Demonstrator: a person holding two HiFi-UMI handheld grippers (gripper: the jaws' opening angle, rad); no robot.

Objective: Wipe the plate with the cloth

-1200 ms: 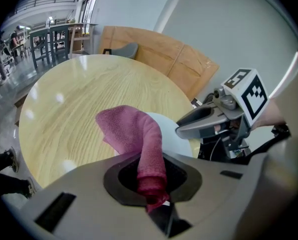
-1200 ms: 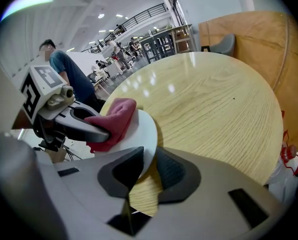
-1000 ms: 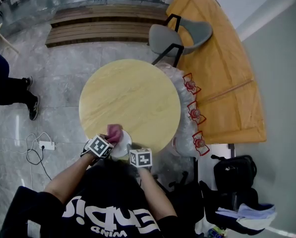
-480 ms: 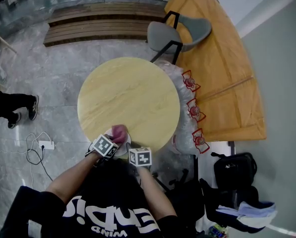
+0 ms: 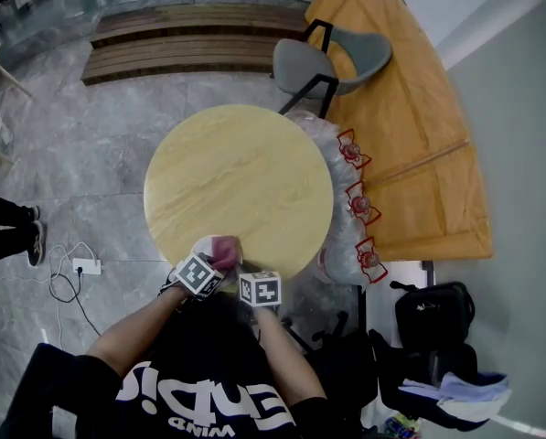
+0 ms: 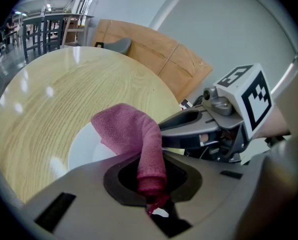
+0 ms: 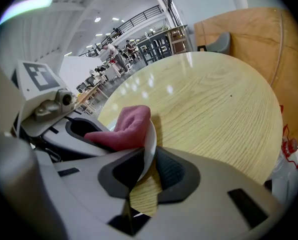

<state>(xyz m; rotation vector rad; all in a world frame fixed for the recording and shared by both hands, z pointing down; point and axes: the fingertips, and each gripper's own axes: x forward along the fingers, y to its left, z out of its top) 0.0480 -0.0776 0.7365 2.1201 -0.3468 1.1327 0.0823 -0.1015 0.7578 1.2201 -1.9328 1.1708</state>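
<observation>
You're wiping now, likely midway: your left gripper (image 6: 149, 194) is clamping the cloth (image 6: 126, 129) onto the plate (image 7: 149, 144) at the table's (image 5: 245, 181) near edge. Your right gripper (image 7: 139, 176), jaws just closing, is pinching its rim.

White plate (image 6: 84, 148) at table (image 6: 49, 99) edge; crumpled pink cloth (image 6: 130, 131) lying on it.

one overhead, two close, shared plate (image 6: 84, 151)
</observation>
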